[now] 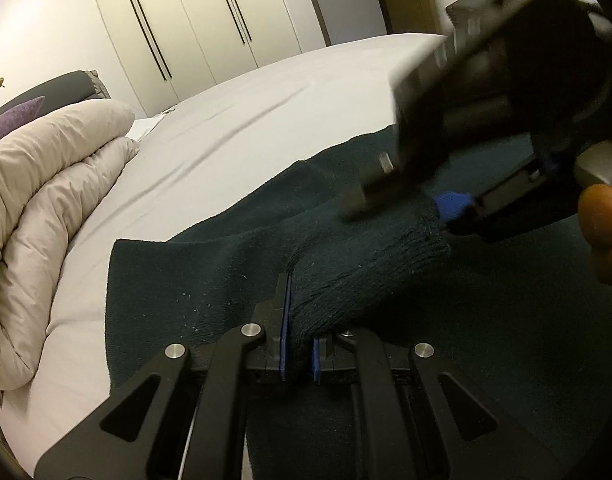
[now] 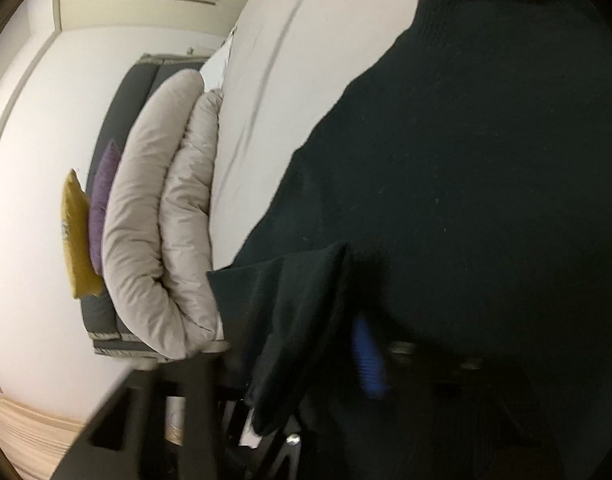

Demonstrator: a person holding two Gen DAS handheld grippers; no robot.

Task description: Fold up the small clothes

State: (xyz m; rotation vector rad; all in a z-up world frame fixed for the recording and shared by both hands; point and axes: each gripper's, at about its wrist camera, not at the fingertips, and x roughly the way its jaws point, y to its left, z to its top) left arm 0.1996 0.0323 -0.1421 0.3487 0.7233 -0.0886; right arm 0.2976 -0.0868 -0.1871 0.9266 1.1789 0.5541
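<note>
sweater (image 1: 209,280) cuff pinched in left gripper (image 1: 299,344); right gripper (image 1: 438,216) clamps its other fold.

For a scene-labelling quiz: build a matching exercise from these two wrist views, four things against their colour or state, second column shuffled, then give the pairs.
Things:
1. knitted sweater
2. puffy quilted duvet
3. left gripper
4. tall wardrobe doors

Descriptions:
A. beige, folded in a bulky roll at the head of the bed
B. dark green, spread over the white bed sheet
C. cream with long dark handles
D. black with blue pads, shut on a sleeve of knit fabric

Pairs: 1-B, 2-A, 3-D, 4-C
</note>
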